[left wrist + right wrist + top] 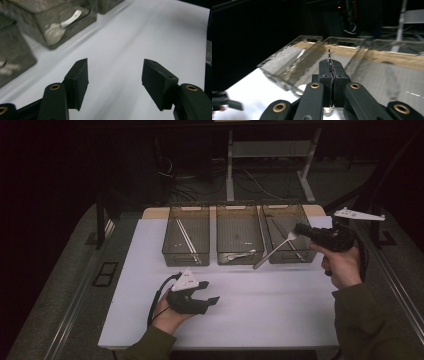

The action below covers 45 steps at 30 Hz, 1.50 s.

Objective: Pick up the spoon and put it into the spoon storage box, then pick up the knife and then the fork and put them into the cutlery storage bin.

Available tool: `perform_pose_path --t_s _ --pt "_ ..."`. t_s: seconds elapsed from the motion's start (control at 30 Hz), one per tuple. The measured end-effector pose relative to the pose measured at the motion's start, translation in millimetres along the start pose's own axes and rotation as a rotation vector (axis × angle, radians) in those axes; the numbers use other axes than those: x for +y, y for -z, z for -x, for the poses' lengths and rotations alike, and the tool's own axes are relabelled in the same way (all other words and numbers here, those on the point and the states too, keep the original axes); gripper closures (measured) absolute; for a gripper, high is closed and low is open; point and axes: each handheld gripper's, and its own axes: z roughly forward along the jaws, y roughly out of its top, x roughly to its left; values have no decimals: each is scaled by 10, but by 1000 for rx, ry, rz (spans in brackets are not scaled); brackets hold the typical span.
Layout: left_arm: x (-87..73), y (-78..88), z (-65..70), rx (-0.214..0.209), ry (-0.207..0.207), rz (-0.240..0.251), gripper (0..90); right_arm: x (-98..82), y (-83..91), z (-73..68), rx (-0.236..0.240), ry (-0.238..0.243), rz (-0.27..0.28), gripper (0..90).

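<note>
My right gripper [301,230] hovers over the front of the right clear bin [300,256], shut on a silver fork [272,251]. The fork slants down and to the left, its free end reaching past the bin's front wall. In the right gripper view the pads [338,72] are pressed together, with a thin metal edge of the fork [329,55] sticking up between them. My left gripper [211,291] rests low over the white table [260,310] near the front left. In its own view my left gripper [115,75] is open, with nothing but bare table between the jaws.
Three clear bins stand in a row at the back of the table. The left bin [172,256] holds long thin sticks, the middle bin [225,220] a pale spoon [240,255]. The spoon [60,26] lies behind the bin's wall. A desk frame and cables lie beyond the table.
</note>
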Motion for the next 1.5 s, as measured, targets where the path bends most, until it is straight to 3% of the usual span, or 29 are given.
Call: perform_pose_path --t_s 0.23,0.43,0.63,0.73,1.07,1.2,1.27,1.3,1.37,1.47,1.5 --pt "-155 136 -148 8 37 -5 286 277 122 260 -95 21 11 883" --pt "-221 144 -246 -3 61 3 197 473 193 516 -192 41 9 883" --pt "-261 98 -250 -26 55 -9 121 497 95 779 -257 22 -21 883" --pt "-267 75 -237 -34 53 -17 111 446 -30 885 -279 18 -64 883" --pt "-277 46 -225 -49 51 -28 110 233 -563 1053 -215 -18 -226 883" --pt "-277 44 -225 -50 48 -29 111 156 -734 1092 -208 -37 -266 880" --pt "-278 42 -225 -52 49 -30 110 121 -787 1127 -198 -58 -256 875" --pt "-278 41 -226 -52 49 -32 111 111 -806 1142 -208 -60 -258 863" --pt "-277 40 -226 -53 49 -32 111 90 -848 1161 -256 -33 -280 687" --pt "-274 44 -224 -55 48 -28 110 81 -832 1180 -315 -2 -280 561" --pt "-274 45 -225 -55 47 -27 110 89 -802 1190 -328 -2 -274 561"
